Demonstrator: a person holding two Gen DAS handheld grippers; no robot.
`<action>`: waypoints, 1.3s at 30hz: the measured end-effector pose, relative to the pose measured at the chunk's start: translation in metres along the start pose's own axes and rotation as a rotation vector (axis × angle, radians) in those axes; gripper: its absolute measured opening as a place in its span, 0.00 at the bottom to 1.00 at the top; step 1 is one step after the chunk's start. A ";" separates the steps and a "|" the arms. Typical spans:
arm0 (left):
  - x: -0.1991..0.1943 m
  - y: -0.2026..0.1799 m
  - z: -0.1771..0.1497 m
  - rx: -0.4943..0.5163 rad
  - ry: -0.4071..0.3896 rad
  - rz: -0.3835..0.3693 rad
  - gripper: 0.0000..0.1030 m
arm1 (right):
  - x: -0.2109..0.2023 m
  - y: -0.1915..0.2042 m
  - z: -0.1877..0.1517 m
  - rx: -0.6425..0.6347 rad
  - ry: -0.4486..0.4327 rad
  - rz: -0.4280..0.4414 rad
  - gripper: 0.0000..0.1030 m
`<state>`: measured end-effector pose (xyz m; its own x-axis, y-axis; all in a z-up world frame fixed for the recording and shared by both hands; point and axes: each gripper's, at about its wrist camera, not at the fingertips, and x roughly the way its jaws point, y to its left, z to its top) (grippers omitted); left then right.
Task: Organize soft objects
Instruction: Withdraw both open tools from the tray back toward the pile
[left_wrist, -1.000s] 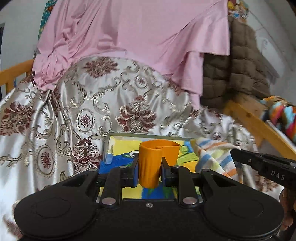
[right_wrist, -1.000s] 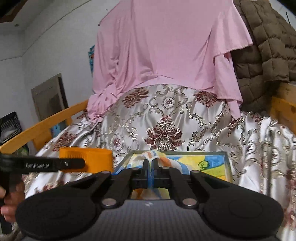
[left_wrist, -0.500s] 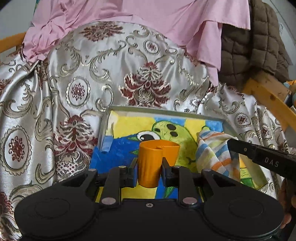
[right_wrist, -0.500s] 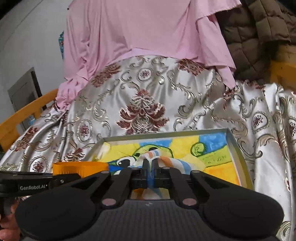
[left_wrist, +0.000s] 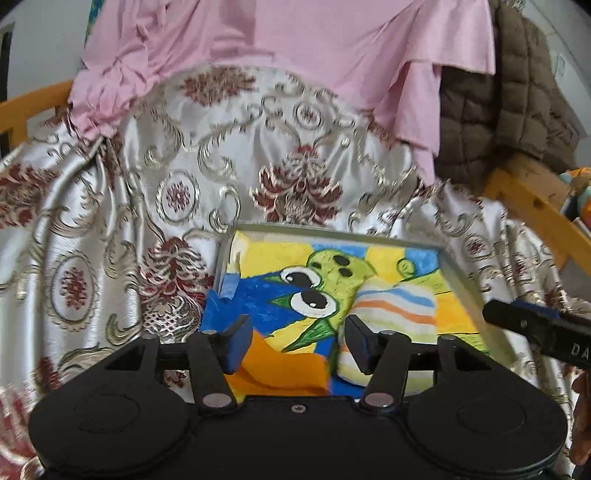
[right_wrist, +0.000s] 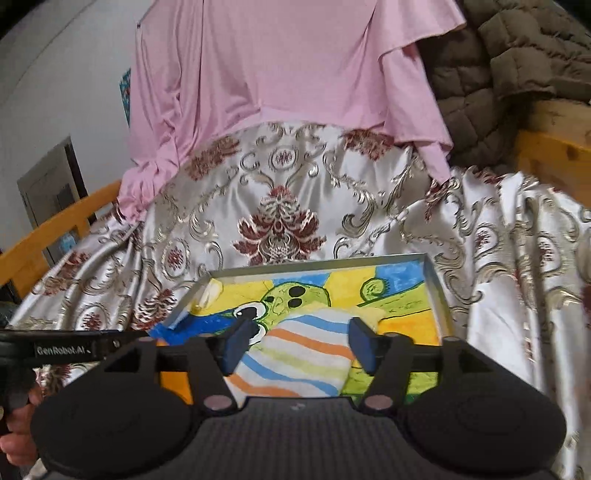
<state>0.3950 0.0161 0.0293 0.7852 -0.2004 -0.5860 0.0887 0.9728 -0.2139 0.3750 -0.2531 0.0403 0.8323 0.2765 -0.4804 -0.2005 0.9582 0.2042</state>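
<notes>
Now both wide apart: left claw (left_wrist: 297, 339) over orange cloth (left_wrist: 284, 365), right claw (right_wrist: 297, 345) over striped cloth (right_wrist: 295, 363), neither gripped. Both cloths lying side by side in tray (right_wrist: 434, 291), orange at left, striped at right, touching on cartoon-painted liner (left_wrist: 280, 291). Tray resting on brocade spread (left_wrist: 147, 206), pink garment (right_wrist: 280, 66) and brown quilt (left_wrist: 506, 110) draped behind.

Spread tongs (left_wrist: 295, 341), orange cloth (left_wrist: 284, 363), tray (left_wrist: 332, 230)
</notes>
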 end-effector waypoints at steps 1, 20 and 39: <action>-0.008 -0.002 0.000 -0.002 -0.011 -0.005 0.58 | -0.010 0.000 -0.002 -0.001 -0.013 0.004 0.69; -0.178 -0.052 -0.095 0.085 -0.100 -0.095 0.74 | -0.247 0.013 -0.087 0.012 -0.082 -0.002 0.85; -0.176 -0.083 -0.207 0.288 0.136 -0.174 0.77 | -0.258 0.038 -0.175 -0.138 0.095 -0.224 0.91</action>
<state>0.1225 -0.0534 -0.0120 0.6564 -0.3605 -0.6627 0.3982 0.9117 -0.1016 0.0623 -0.2752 0.0228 0.8127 0.0564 -0.5799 -0.0911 0.9954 -0.0308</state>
